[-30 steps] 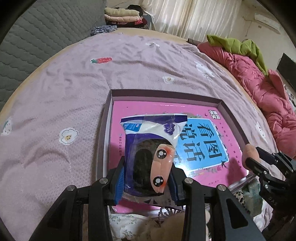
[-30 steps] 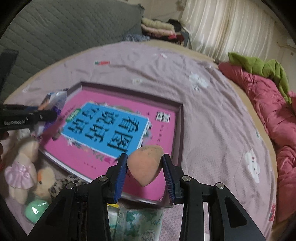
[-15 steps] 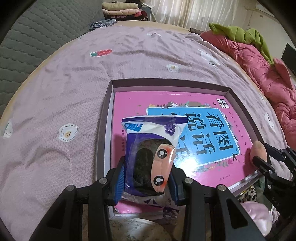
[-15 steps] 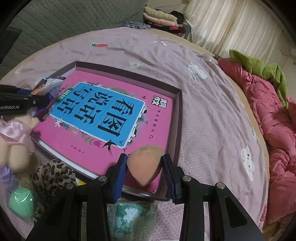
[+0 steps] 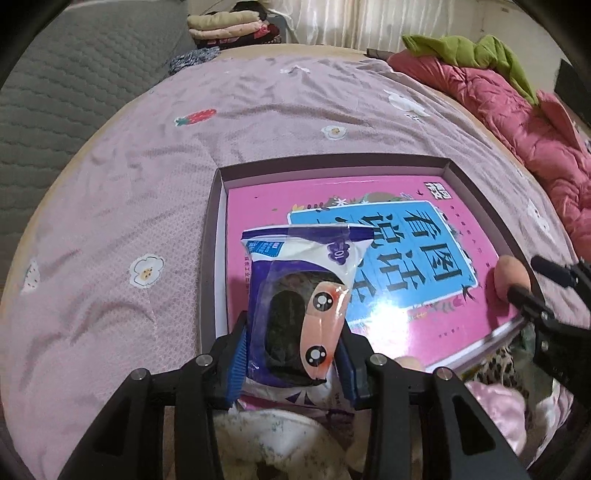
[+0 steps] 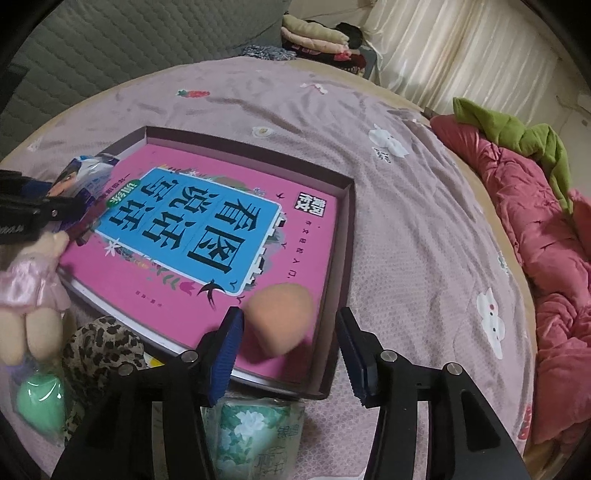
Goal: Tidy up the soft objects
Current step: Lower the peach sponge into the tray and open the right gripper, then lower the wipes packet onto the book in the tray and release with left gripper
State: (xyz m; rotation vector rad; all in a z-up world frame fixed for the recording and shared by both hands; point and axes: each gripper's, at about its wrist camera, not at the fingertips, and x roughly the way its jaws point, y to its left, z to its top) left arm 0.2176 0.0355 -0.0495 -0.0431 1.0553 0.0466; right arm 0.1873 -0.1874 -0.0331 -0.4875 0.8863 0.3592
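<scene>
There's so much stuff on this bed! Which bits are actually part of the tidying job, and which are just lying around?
Part of the job:
- snack packet, clamped in the left gripper
- peach sponge, between the open jaws of the right gripper
- shallow box holding the pink book
- doll, green sponge, tissue pack

Just lying about:
- red quilt
- folded clothes

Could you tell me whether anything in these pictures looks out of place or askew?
Yes: the pink book sits tilted in the shallow box, its near edge riding over the box's rim. The orange sponge looks blurred between the right gripper's open jaws, apparently just released.
</scene>
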